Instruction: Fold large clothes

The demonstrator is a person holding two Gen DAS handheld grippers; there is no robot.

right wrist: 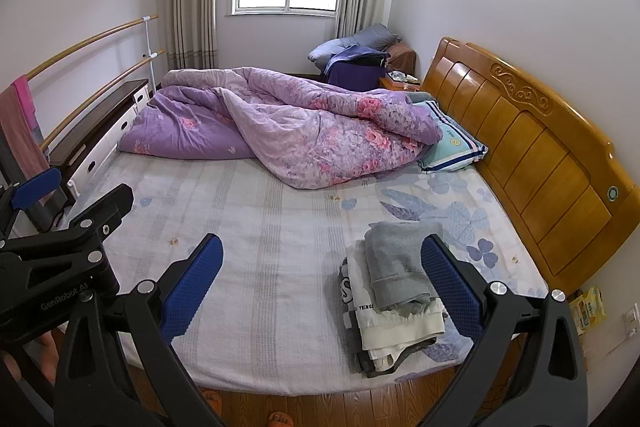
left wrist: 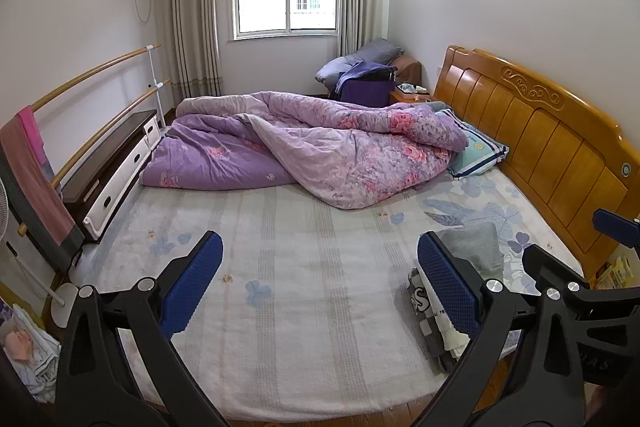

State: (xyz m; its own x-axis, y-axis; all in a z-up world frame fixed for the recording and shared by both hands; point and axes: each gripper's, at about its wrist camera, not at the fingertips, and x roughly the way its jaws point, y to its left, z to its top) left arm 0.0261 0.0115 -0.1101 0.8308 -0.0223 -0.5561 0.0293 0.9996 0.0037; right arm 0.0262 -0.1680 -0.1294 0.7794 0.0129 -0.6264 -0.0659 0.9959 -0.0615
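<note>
A stack of folded clothes (right wrist: 394,301) lies at the near right corner of the bed (right wrist: 272,259), a grey garment (right wrist: 394,263) on top of white and dark ones. The stack also shows in the left wrist view (left wrist: 436,323), partly behind the finger. My left gripper (left wrist: 320,291) is open and empty, held above the bed's near edge. My right gripper (right wrist: 322,293) is open and empty, its right finger beside the stack. Each gripper shows in the other's view, the right one (left wrist: 560,291) and the left one (right wrist: 68,247).
A rumpled purple floral quilt (right wrist: 288,123) covers the far half of the bed, with a pillow (right wrist: 452,147) by the wooden headboard (right wrist: 532,151). A low cabinet (right wrist: 100,131) and rails with hanging towels (right wrist: 20,123) stand at left. Bare feet (right wrist: 280,417) stand on the wooden floor.
</note>
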